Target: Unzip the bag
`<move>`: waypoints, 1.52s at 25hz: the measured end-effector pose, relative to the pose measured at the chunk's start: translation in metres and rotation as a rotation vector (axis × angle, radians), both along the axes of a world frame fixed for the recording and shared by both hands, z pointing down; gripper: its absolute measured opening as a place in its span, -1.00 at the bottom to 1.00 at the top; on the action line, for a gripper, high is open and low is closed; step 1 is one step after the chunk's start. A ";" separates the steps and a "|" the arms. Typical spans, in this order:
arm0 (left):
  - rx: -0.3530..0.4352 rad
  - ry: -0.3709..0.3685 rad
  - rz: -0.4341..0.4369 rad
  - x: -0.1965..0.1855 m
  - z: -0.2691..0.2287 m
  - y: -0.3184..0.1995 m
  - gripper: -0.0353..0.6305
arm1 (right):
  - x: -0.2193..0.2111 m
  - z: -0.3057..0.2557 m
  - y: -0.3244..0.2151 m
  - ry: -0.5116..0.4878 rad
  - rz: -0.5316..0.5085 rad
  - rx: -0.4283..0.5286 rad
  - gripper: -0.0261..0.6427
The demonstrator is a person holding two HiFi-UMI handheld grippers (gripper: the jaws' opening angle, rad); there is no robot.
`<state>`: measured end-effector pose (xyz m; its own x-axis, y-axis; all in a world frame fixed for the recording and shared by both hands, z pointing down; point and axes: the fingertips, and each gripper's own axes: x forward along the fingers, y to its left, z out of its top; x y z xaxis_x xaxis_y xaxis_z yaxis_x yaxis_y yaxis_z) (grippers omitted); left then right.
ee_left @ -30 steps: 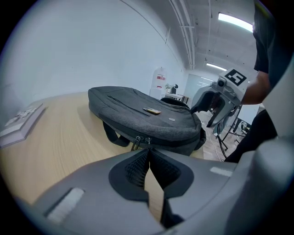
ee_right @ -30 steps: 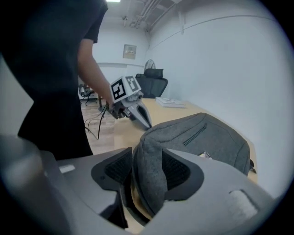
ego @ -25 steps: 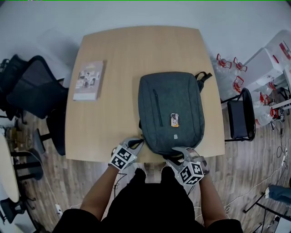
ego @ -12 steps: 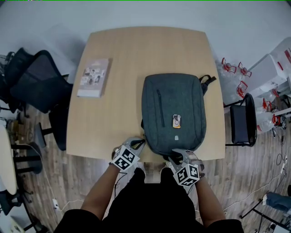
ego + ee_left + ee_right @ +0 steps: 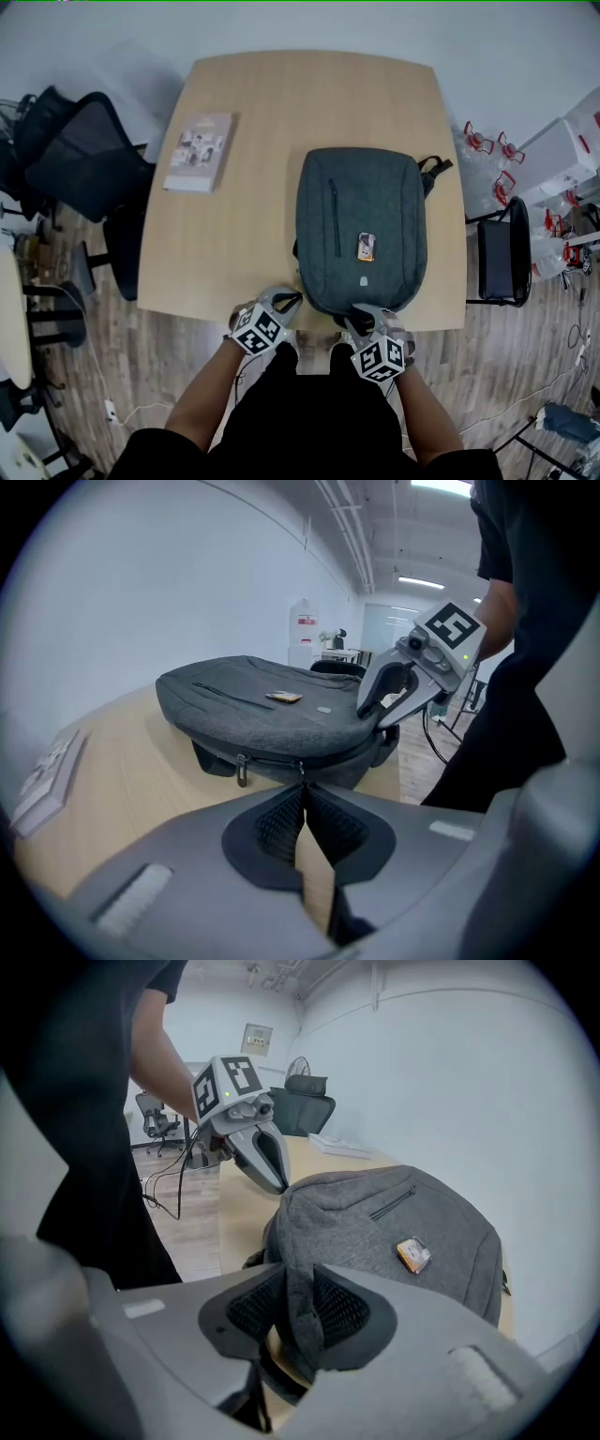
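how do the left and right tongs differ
The left tongs pinch the thin zipper pull, jaws nearly together; the right tongs, whose jaws have just been closing, clamp a thick backpack fold that keeps them apart. Left tongs sit at its near left corner, right tongs midway along its near edge. Both grip the backpack.

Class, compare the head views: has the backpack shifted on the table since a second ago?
No. The backpack lies about as far from the table's right edge and the book as before; only the camera view shifted.
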<state>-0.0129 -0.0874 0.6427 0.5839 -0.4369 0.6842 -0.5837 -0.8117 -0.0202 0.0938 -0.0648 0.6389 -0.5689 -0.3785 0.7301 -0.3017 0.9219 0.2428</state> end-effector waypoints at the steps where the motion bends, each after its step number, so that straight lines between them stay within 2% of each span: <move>1: -0.001 -0.004 0.015 0.000 0.000 0.004 -0.81 | -0.004 0.001 0.000 -0.001 0.006 -0.005 -0.64; 5: -0.005 -0.007 0.043 0.004 -0.001 0.016 -0.81 | -0.024 0.002 -0.004 -0.007 0.048 -0.018 -0.66; 10: -0.045 0.056 -0.036 -0.002 -0.002 0.017 -0.81 | -0.047 0.003 -0.011 -0.056 0.097 -0.035 -0.67; 17: -0.034 0.047 -0.075 -0.009 -0.004 0.017 -0.81 | -0.071 0.002 -0.019 -0.106 0.133 -0.063 -0.66; 20: -0.014 0.011 -0.057 -0.016 -0.002 0.015 -0.82 | -0.073 0.001 -0.018 -0.115 0.117 -0.061 -0.65; 23: -0.009 -0.004 -0.032 -0.016 -0.003 0.013 -0.82 | -0.074 -0.010 -0.013 -0.166 0.071 -0.087 -0.65; 26: -0.010 0.001 -0.021 -0.014 -0.005 0.012 -0.82 | -0.068 -0.033 0.001 -0.219 -0.050 -0.110 -0.42; 29: -0.019 0.005 -0.021 -0.014 -0.005 0.012 -0.82 | -0.037 -0.041 0.003 -0.157 -0.155 -0.060 -0.20; 34: -0.026 0.001 -0.021 -0.016 -0.007 0.014 -0.82 | 0.027 -0.012 -0.016 0.079 -0.271 0.008 0.06; 36: -0.028 0.000 -0.024 -0.015 -0.007 0.013 -0.82 | 0.040 0.003 -0.019 0.169 -0.332 0.041 0.07; 38: -0.029 0.002 -0.028 -0.014 -0.008 0.014 -0.82 | 0.044 0.010 -0.021 0.210 -0.372 0.067 -0.13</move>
